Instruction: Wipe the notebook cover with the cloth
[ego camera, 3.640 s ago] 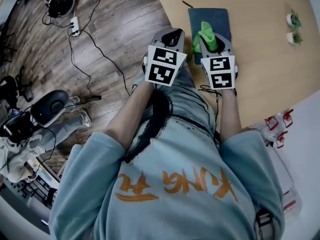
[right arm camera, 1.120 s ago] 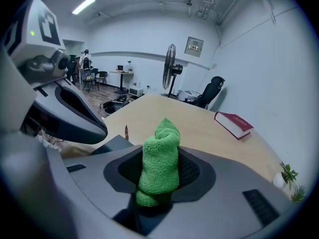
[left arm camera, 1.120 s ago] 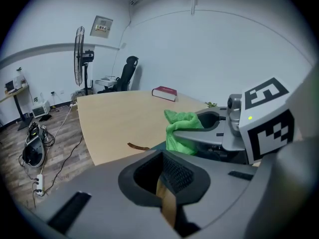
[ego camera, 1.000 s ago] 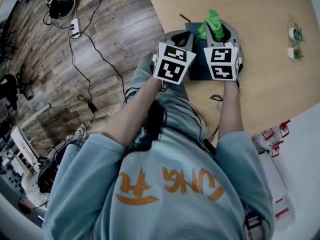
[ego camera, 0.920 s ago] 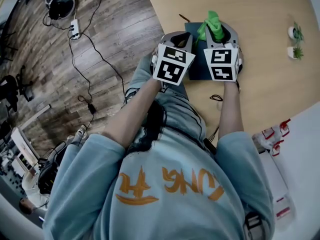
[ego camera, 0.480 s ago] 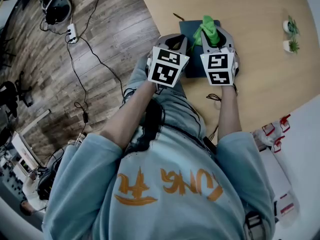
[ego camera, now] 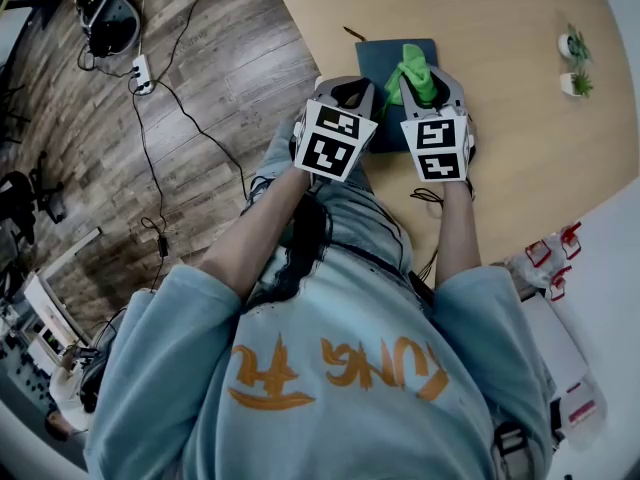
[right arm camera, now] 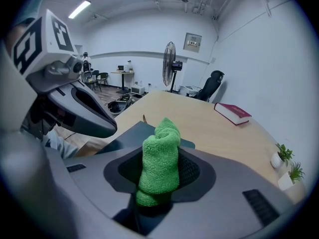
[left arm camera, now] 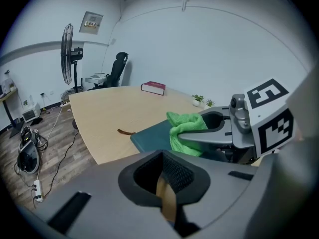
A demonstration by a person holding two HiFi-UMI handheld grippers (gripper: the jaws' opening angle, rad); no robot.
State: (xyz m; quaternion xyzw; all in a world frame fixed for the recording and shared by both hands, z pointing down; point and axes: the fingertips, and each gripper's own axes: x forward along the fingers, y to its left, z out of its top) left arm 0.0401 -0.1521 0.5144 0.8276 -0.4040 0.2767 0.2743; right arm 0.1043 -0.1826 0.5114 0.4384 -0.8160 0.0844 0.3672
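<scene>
A dark teal notebook (ego camera: 393,56) lies flat near the edge of the wooden table (ego camera: 500,118). A bunched green cloth (ego camera: 411,69) rests on its cover, and my right gripper (ego camera: 430,80) is shut on that cloth. In the right gripper view the cloth (right arm camera: 160,158) stands up out of the closed jaws of the right gripper (right arm camera: 159,178), with the notebook (right arm camera: 130,135) just beyond. My left gripper (ego camera: 347,92) hovers beside the notebook's near left corner, shut with nothing in it. The left gripper view shows the cloth (left arm camera: 183,129) on the notebook (left arm camera: 151,136).
A thin brown strap (ego camera: 353,34) lies off the notebook's far left corner. A red book (right arm camera: 233,113) and two small potted plants (ego camera: 572,63) sit farther out on the table. Cables and a power strip (ego camera: 141,68) lie on the wooden floor to the left. A white surface (ego camera: 600,268) is at the right.
Since 3.6 s ago the right gripper pushed the cloth to the cover's far end. Over the last half second it has drawn back a little. The left gripper stays alongside.
</scene>
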